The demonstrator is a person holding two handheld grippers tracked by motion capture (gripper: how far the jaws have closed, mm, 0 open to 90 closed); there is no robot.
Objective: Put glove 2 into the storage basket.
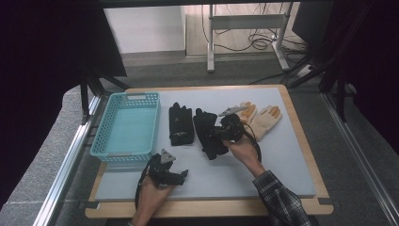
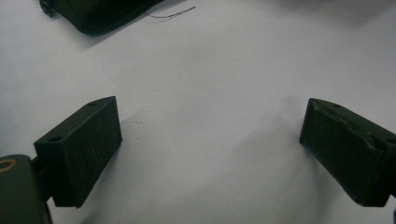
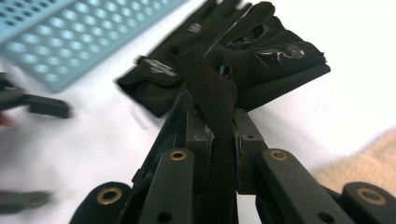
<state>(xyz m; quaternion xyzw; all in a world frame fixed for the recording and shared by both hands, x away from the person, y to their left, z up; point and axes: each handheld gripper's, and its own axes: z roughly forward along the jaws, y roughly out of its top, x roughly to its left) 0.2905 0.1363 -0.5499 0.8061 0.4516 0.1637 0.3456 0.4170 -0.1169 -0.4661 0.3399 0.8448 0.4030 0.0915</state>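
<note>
Two black gloves lie side by side in the middle of the grey mat. My right gripper (image 1: 220,133) (image 3: 219,122) is shut on the right-hand black glove (image 1: 207,134) (image 3: 271,60), pinching a strip of its fabric, and the glove is bunched and partly raised off the mat. The left-hand black glove (image 1: 180,123) (image 3: 159,77) lies flat next to it. My left gripper (image 1: 181,175) (image 2: 212,144) rests near the mat's front edge with its jaws wide open over bare mat and nothing between them. The edge of a black glove (image 2: 98,11) lies beyond it.
A light blue basket (image 1: 134,97) (image 3: 84,32) stands at the left of the mat, with nothing in it. Two cream gloves (image 1: 264,120) (image 3: 364,156) lie to the right of the black pair. The wooden table rim (image 1: 301,136) borders the mat.
</note>
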